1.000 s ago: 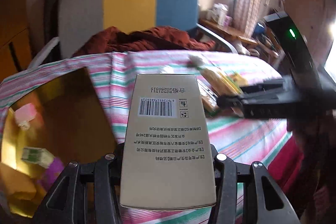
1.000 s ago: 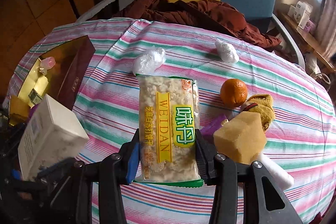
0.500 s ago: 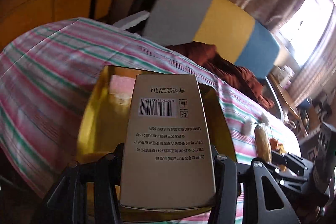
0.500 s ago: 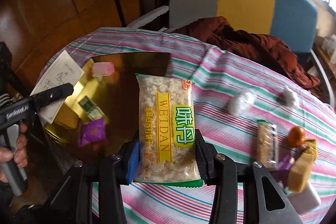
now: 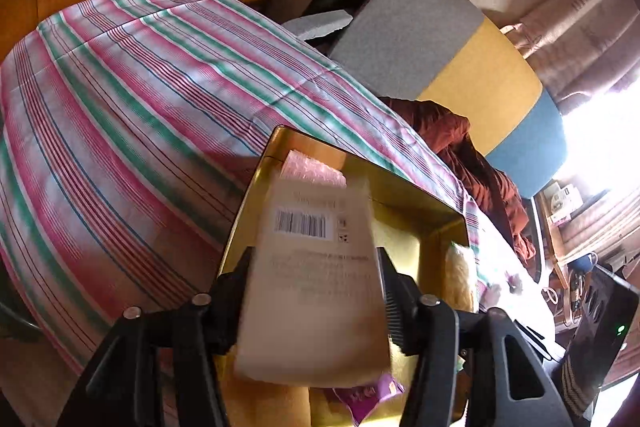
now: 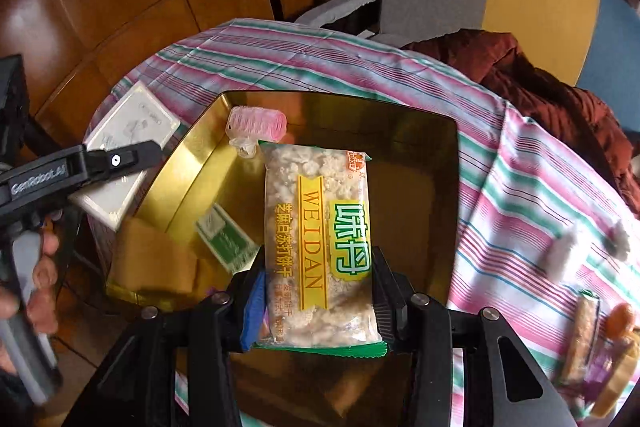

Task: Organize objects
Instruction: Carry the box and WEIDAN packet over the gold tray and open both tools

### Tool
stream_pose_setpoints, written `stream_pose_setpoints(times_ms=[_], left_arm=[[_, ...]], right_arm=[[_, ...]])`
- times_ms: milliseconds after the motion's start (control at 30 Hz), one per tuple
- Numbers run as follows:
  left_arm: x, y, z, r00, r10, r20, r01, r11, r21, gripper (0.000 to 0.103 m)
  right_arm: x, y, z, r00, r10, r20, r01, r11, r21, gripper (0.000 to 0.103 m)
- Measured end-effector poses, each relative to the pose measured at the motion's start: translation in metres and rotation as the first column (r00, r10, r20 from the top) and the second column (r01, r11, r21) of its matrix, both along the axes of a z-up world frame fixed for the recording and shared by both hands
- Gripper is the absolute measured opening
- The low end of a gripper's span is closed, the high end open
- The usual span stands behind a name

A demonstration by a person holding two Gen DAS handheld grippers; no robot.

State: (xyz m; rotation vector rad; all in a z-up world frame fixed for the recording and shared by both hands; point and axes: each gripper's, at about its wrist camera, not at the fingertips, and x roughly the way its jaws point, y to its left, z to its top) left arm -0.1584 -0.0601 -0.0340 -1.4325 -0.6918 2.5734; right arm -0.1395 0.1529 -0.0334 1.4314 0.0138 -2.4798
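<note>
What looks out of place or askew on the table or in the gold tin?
The beige box hangs tilted over the gold tin as the left gripper opens. Several snacks lie loose on the striped tablecloth.

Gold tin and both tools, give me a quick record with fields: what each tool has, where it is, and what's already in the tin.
left tool: jaws opening, beige barcoded box between them, over the gold tin
right tool: clamped on Weidan cracker pack, above the tin
in tin: pink wrapped item, green-white packet, tan block
outside tin: small snacks on striped tablecloth
</note>
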Motion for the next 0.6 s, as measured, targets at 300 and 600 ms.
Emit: stream_pose_setpoints(times_ms=[300, 600], left_arm=[[0.02, -0.001, -0.001, 0.999, 0.006, -0.037, -0.009, 0.997, -0.077, 0.063], [0.06, 0.014, 0.02, 0.984, -0.04, -0.171, -0.007, 0.963, -0.271, 0.063]], right_arm=[[-0.01, -0.022, 0.003, 0.999, 0.037, -0.017, -0.039, 0.993, -0.111, 0.058], [0.024, -0.022, -0.006, 0.999, 0.023, -0.04, -0.024, 0.999, -0.024, 0.089]])
